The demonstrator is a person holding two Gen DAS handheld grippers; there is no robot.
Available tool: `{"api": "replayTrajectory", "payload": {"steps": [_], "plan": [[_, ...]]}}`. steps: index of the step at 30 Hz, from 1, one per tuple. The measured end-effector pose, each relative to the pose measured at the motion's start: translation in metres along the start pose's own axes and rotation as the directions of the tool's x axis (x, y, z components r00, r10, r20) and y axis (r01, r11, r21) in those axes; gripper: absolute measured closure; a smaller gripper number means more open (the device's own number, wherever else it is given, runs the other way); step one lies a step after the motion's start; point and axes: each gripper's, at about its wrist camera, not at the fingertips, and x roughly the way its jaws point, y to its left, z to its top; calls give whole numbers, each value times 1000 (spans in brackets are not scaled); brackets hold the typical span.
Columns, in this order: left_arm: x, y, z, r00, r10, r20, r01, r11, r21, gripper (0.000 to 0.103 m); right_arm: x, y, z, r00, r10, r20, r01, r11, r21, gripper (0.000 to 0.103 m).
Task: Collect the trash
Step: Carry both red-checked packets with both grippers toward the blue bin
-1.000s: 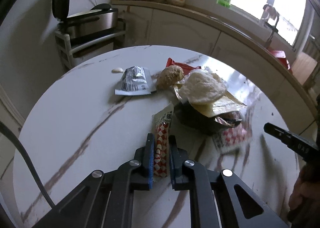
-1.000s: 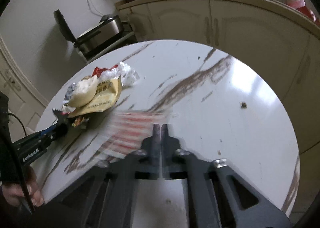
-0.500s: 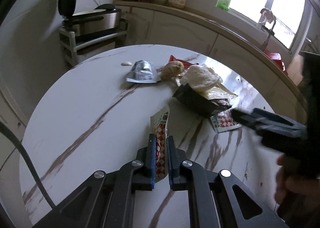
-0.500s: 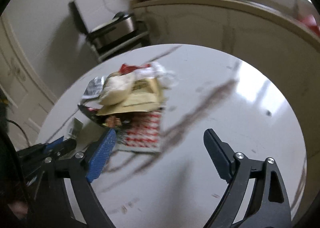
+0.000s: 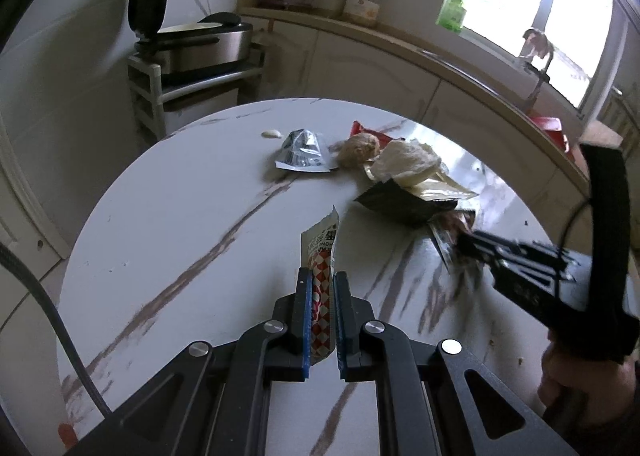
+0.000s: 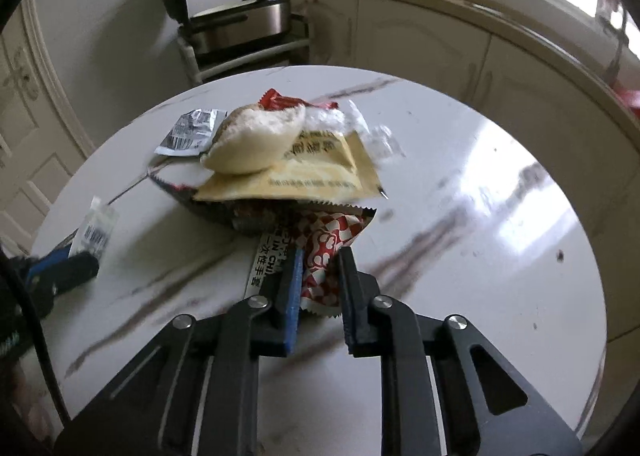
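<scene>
1. Our left gripper point(image 5: 321, 296) is clamped on a narrow red-and-white checked sachet point(image 5: 321, 256), which stands up between the blue pads above the round marble table point(image 5: 180, 215).
2. Our right gripper point(image 6: 319, 276) has just been closing, and its pads now pinch a crumpled red-and-white checked wrapper point(image 6: 326, 240) at the near edge of the trash pile.
3. Only the right wrist view shows that grip clearly. In the left view the right gripper point(image 5: 460, 246) is a motion-blurred black shape at the pile's right end, and what it holds there can't be read.
4. Only the right view shows the yellow packet point(image 6: 316, 171) face-on, with a pale bun point(image 6: 256, 143) on top and a dark wrapper point(image 6: 216, 207) under it.
5. Only the left view shows a small white piece point(image 5: 272, 133) lying just beside the silver sachet point(image 5: 302, 151), plus a brown lump point(image 5: 358, 147) next to the pile.
6. Versus half a second ago, the right jaws stood wide with the checked wrapper flat on the table ahead of them; now it's bunched between them.
7. The left grip on the sachet is unchanged across the earlier frames.
</scene>
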Motion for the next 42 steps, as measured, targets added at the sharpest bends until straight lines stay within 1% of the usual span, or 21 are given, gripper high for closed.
{"api": "replayTrajectory", "payload": {"steps": [7,11,16,18,27,32,35,39,42], "plan": [[-9,-15,-6,1000,-26,3,26,999,24,98,-26,-33,-40,997,75,10,-75,995,72,94],[-15,-30,-10,999,-39,7,38,998,43,98,-40,-49,-58,995,97,25,-100,989,110,95],[-21,-55,-17,998,-61,8,60,995,80,98,-60,-67,-72,994,96,54,-103,984,143,95],[-24,-65,-20,997,-73,7,72,993,95,98,-64,-74,-73,993,99,64,-109,981,162,95],[-35,-124,-28,992,-126,3,123,975,186,98,-101,-106,-90,987,89,136,-120,963,240,95],[-35,-168,-32,986,-165,-7,161,956,247,98,-122,-127,-104,982,63,175,-112,953,282,95],[-32,-199,-35,980,-200,-22,198,937,288,98,-140,-144,-117,980,33,198,-95,944,316,95],[-22,-249,-40,962,-265,-68,272,899,345,98,-166,-177,-140,975,-27,220,-60,923,380,95],[-14,-284,-45,949,-299,-100,315,868,383,98,-185,-210,-163,971,-84,222,-23,898,439,95]]}}
